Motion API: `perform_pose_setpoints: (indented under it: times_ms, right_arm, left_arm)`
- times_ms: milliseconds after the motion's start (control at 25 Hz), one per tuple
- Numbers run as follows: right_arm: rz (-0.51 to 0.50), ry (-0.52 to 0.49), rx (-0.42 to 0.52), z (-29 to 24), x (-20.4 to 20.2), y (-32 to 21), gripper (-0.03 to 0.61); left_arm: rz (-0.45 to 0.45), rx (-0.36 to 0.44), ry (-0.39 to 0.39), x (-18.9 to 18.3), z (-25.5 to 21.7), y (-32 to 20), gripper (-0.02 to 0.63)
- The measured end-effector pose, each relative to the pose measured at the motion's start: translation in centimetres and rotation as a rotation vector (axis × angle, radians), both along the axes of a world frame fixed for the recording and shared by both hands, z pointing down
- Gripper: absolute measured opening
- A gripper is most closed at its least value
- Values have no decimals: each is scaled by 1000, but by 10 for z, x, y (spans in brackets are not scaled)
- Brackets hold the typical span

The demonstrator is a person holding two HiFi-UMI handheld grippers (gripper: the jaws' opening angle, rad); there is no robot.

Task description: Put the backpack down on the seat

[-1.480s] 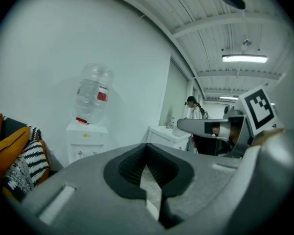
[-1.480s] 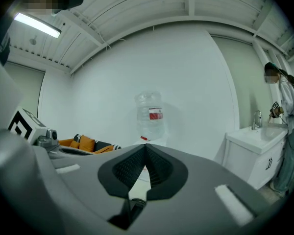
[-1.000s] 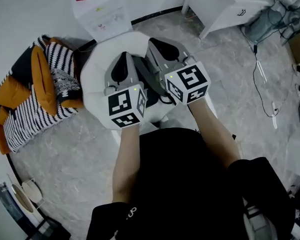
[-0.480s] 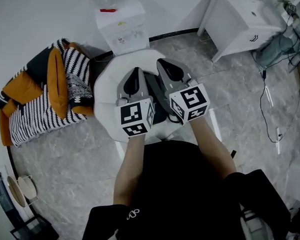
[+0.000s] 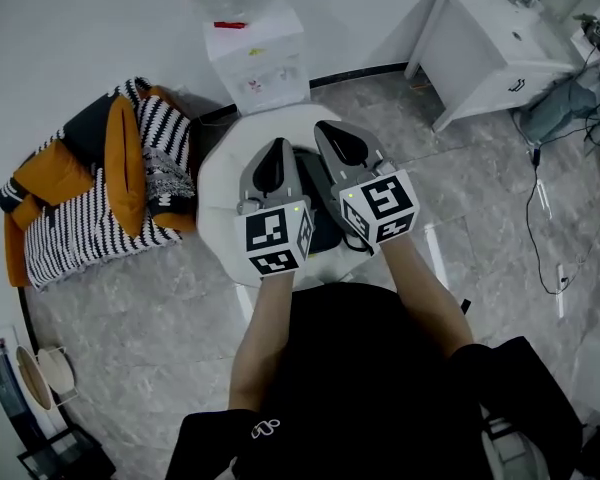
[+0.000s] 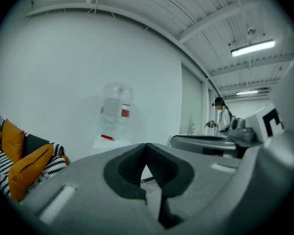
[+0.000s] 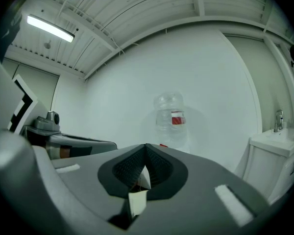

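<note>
Backpack (image 5: 324,230) lay dark on the white seat (image 5: 220,183), its long axis hidden beneath my left gripper (image 5: 277,150) and right gripper (image 5: 331,131), both closed.

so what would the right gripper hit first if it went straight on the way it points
Likely the water bottle on the dispenser, almost dead ahead of the right gripper; depth is unclear.
</note>
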State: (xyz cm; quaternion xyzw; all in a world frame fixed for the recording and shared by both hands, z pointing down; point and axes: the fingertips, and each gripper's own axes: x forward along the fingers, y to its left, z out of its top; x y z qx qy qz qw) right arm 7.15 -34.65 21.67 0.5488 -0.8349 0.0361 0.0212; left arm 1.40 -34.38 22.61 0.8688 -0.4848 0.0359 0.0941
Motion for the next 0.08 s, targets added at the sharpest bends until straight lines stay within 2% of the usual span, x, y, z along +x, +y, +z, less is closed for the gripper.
perform_pose_setpoints:
  times_ms: [80]
  right_arm:
    - [-5, 1, 2, -1, -5, -1, 6]
  left_arm:
    - [-4, -2, 3, -5, 0, -1, 0]
